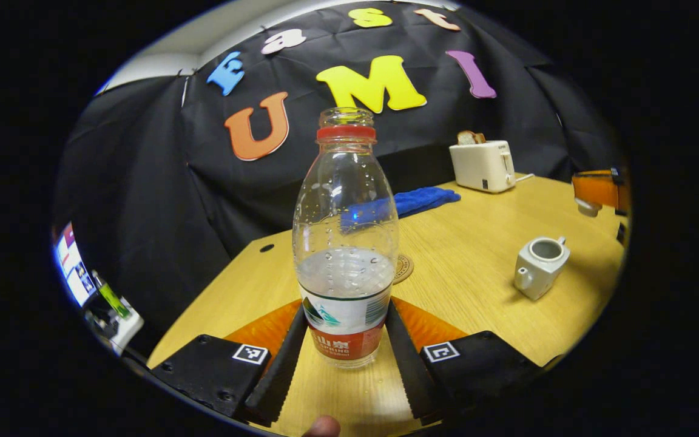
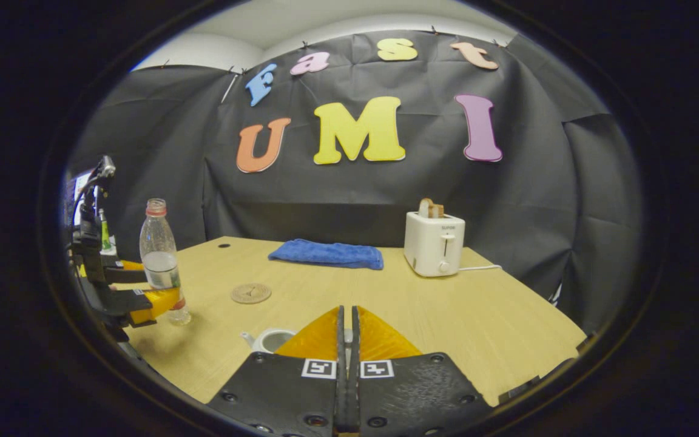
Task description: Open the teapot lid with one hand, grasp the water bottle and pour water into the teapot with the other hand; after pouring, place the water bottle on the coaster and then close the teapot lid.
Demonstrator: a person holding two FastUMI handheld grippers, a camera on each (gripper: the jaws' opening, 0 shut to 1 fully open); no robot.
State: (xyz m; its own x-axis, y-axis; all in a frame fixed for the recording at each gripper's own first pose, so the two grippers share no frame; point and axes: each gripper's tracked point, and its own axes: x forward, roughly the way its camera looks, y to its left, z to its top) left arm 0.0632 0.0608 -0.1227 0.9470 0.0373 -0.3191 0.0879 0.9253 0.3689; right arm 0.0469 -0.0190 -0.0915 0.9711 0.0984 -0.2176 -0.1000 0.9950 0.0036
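Note:
An uncapped clear water bottle [image 1: 346, 243], about half full, stands upright on the wooden table [image 1: 483, 230]. My left gripper [image 1: 346, 311] is shut on it, one finger pressed to each side of its label. A round coaster [image 1: 403, 267] lies just behind the bottle, apart from it. The white teapot [image 1: 540, 265] sits to the right with its top uncovered. In the right gripper view, my right gripper [image 2: 347, 311] hovers above the teapot [image 2: 269, 340], shut on the small white lid [image 2: 347, 335]. The left gripper view shows that lid [image 1: 588, 208] hanging under the far gripper.
A folded blue towel [image 2: 327, 253] lies at the back of the table. A white toaster [image 2: 434, 244] holding bread stands at the back right, its cord trailing right. A screen [image 1: 73, 267] sits off the table's left edge. A fingertip [image 1: 322, 426] shows at the bottom.

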